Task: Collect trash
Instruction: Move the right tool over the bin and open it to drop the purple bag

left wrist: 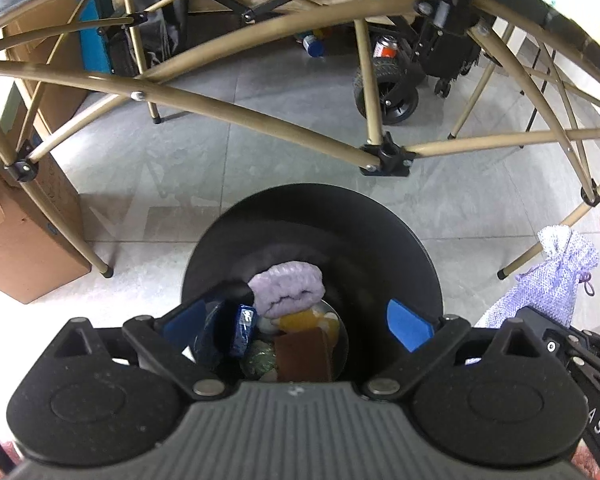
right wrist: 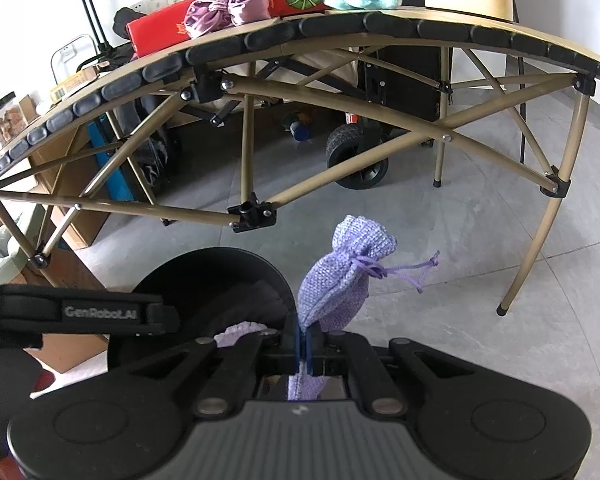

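Trash is lying in the black bin (left wrist: pixel 312 232) on the grey tile floor (left wrist: pixel 180 184), directly below our left gripper (left wrist: pixel 296 320): a rolled lavender knit piece (left wrist: pixel 288 290) on top, with a blue wrapper (left wrist: pixel 242 330), a brown item (left wrist: pixel 304 356) and something yellow-orange (left wrist: pixel 308 320) beneath it. We are holding the left gripper over the bin mouth with its blue pads (left wrist: pixel 406 322) spread wide and nothing between them. Our right gripper (right wrist: pixel 304 354) is pressing its fingers together on the lower end of a lavender drawstring pouch (right wrist: pixel 340 276), which is standing upright above the fingers, its cord (right wrist: pixel 404 270) trailing to the right. The pouch is hanging just right of the bin rim (right wrist: pixel 220 256), above the floor. A folding table (right wrist: pixel 340 28) with a tan tube frame is standing beyond the bin, and a cardboard box (left wrist: pixel 20 240) is sitting to the left of it.
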